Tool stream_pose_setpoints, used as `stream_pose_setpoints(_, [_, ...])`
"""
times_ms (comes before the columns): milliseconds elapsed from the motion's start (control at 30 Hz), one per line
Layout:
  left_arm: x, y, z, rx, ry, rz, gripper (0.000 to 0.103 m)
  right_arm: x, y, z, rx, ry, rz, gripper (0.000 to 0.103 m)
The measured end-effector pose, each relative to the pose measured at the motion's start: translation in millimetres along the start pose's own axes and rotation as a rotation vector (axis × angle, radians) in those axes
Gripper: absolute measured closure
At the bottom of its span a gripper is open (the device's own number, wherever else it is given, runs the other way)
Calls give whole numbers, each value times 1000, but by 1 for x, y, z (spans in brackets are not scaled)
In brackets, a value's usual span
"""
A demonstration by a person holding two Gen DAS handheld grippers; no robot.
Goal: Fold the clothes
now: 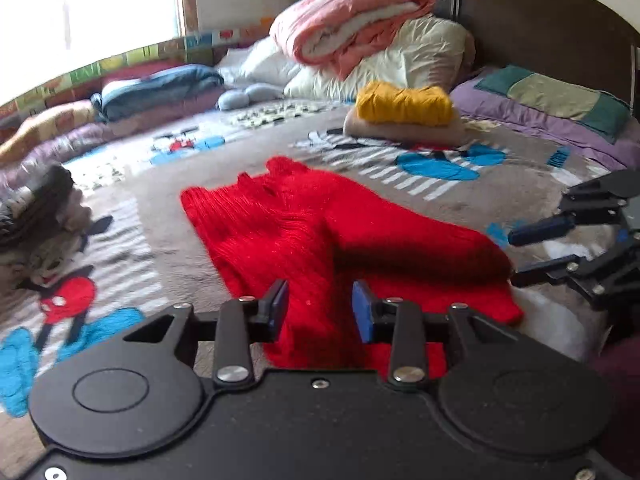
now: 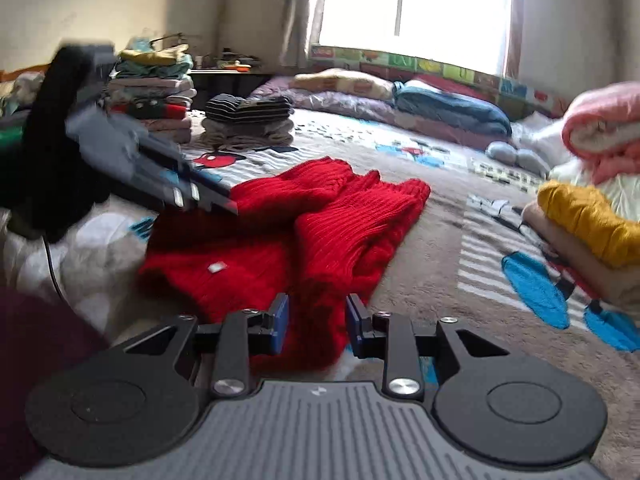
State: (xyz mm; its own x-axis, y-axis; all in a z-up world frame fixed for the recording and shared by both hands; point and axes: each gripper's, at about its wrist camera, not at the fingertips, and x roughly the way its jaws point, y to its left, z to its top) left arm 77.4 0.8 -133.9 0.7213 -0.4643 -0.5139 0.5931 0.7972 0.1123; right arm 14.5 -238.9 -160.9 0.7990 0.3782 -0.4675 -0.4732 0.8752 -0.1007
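A red knit sweater (image 1: pixel 304 232) (image 2: pixel 256 260) lies partly folded on the cartoon-print bed cover (image 1: pixel 180 184), one sleeve laid across its body and a small white tag (image 2: pixel 216 267) showing. My left gripper (image 1: pixel 321 310) hovers at the sweater's near edge with its blue pads apart and red knit showing between them. From the right wrist view, that left gripper (image 2: pixel 224 204) is a blur over the sweater's left side. My right gripper (image 2: pixel 317 318) is open at the opposite edge. In the left wrist view the right gripper (image 1: pixel 514 258) has its fingers apart beside the hem.
A folded yellow knit (image 1: pixel 404 104) (image 2: pixel 580 216) rests on a beige garment near the pillows. Folded clothes are stacked (image 2: pixel 156 92) at the far side, next to a striped pile (image 2: pixel 248 120). A rolled pink quilt (image 1: pixel 348 28) sits by the headboard. A dark maroon sleeve (image 2: pixel 36 340) is close by.
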Motion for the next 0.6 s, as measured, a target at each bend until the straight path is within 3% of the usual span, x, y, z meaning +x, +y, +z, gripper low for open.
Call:
stream_pose_setpoints(200, [-33, -31, -30, 126, 3, 52, 54, -14, 10, -22, -161, 21, -64, 64])
stream_pose_setpoints(400, [-27, -59, -53, 289, 46, 137, 51, -7, 21, -32, -262, 51, -95, 63])
stream_pose_setpoints(500, [-22, -77, -60, 419, 51, 228, 49, -2, 23, -32, -289, 45, -109, 58])
stream_pose_setpoints(600, [-20, -82, -53, 466, 27, 220, 47, 3, 24, -32, -294, 36, -116, 57])
